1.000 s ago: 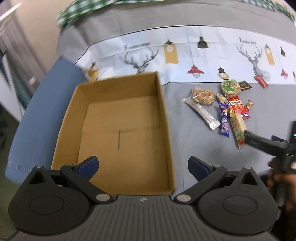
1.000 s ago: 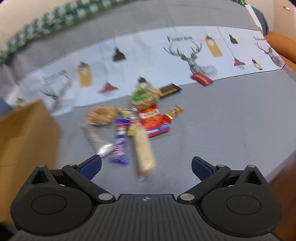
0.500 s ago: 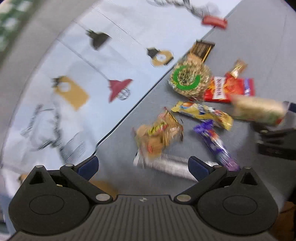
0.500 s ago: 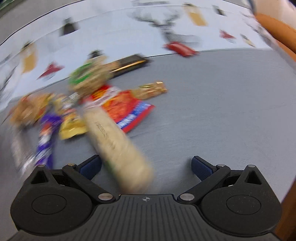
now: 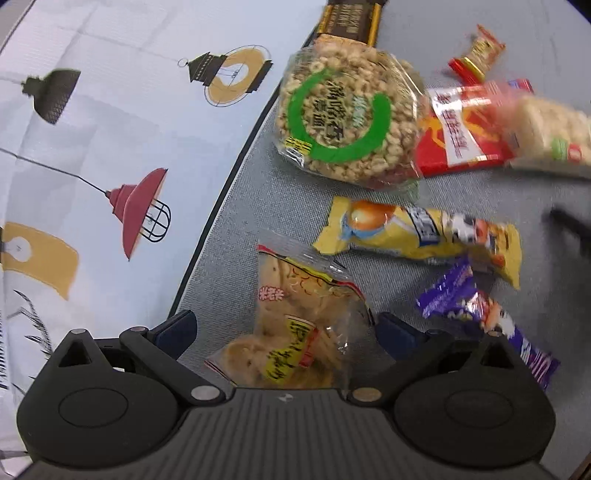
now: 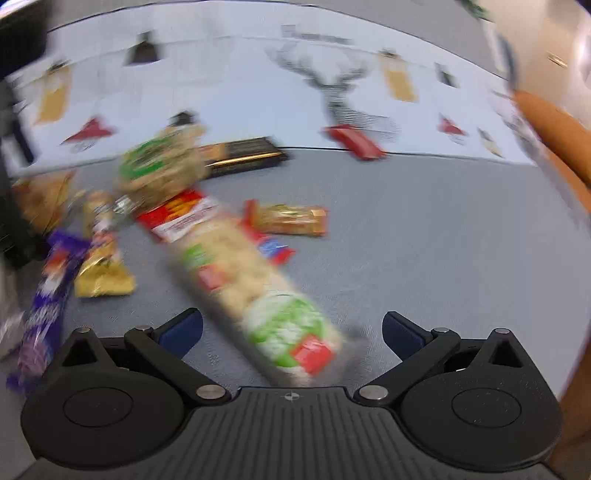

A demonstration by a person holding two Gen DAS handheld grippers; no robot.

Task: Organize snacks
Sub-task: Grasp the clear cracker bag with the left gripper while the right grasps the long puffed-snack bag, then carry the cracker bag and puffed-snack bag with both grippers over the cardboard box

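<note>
Currently the left gripper (image 5: 284,328) is sitting wide, both blue pads either side of a clear bag of golden fried snacks with yellow-red labels (image 5: 295,328); pads not touching it as far as I can see. Beyond it on the grey cloth surface (image 5: 280,206): a yellow wrapped bar with a cow print (image 5: 417,232) lying crosswise, a purple foil candy bar (image 5: 480,314) to the right, a round clear pack of puffed cereal rings with a green circle label (image 5: 343,114) farther off, overlapping a red flat packet with white lettering (image 5: 461,136). A dark brown and gold chocolate bar (image 5: 351,20) is lying at the far edge, by the white lamp-print cloth (image 5: 110,129).

The right gripper (image 6: 291,328) is also spread wide, straddling the near end of a long clear sleeve of pale rice crackers with green and red labels (image 6: 258,280). View is heavily blurred, so contact is unclear, probably none. A small gold-orange wrapped bar (image 6: 291,219) is lying just right of the sleeve's far end.
</note>
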